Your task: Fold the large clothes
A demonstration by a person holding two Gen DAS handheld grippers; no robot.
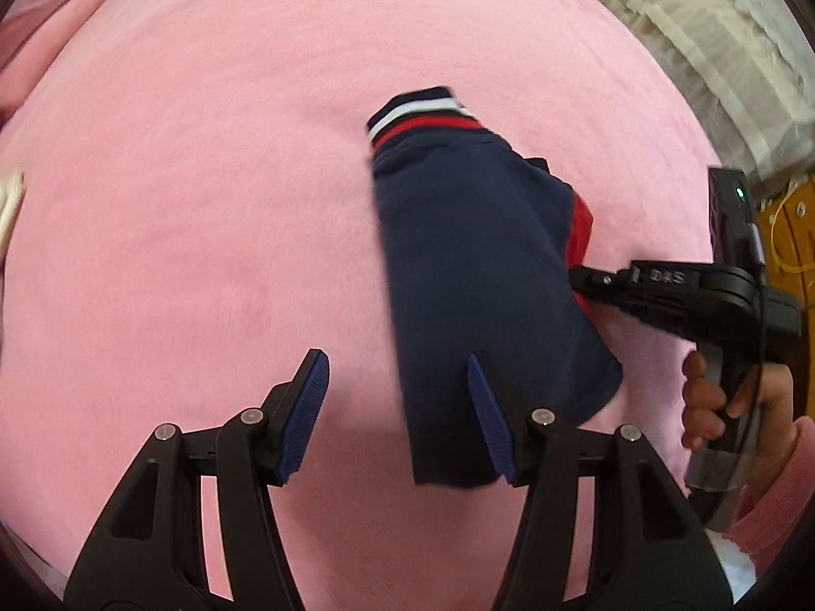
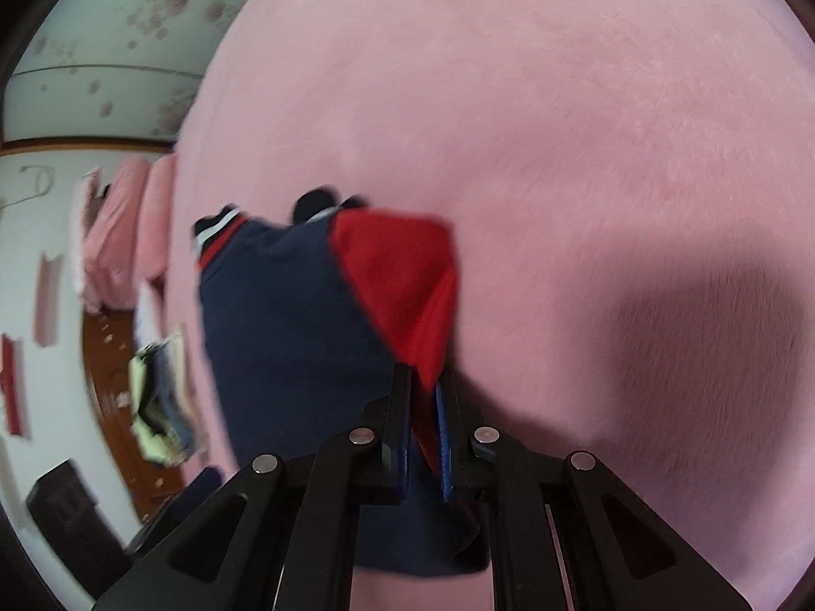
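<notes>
A navy garment [image 1: 473,275] with a red panel and a red, white and navy striped band lies folded into a long strip on the pink blanket [image 1: 204,203]. My left gripper [image 1: 397,366] is open above the strip's near end, its right finger over the cloth. My right gripper [image 2: 427,382] is shut on the garment's red and navy edge [image 2: 402,275]. In the left wrist view the right gripper [image 1: 580,277] reaches in from the right side of the garment.
Pink pillows [image 1: 46,25] sit at the far left of the bed. A grey-white quilt [image 1: 713,35] lies at the far right. In the right wrist view a stack of folded clothes [image 2: 160,397] sits at the bed's edge by a wooden cabinet [image 2: 112,356].
</notes>
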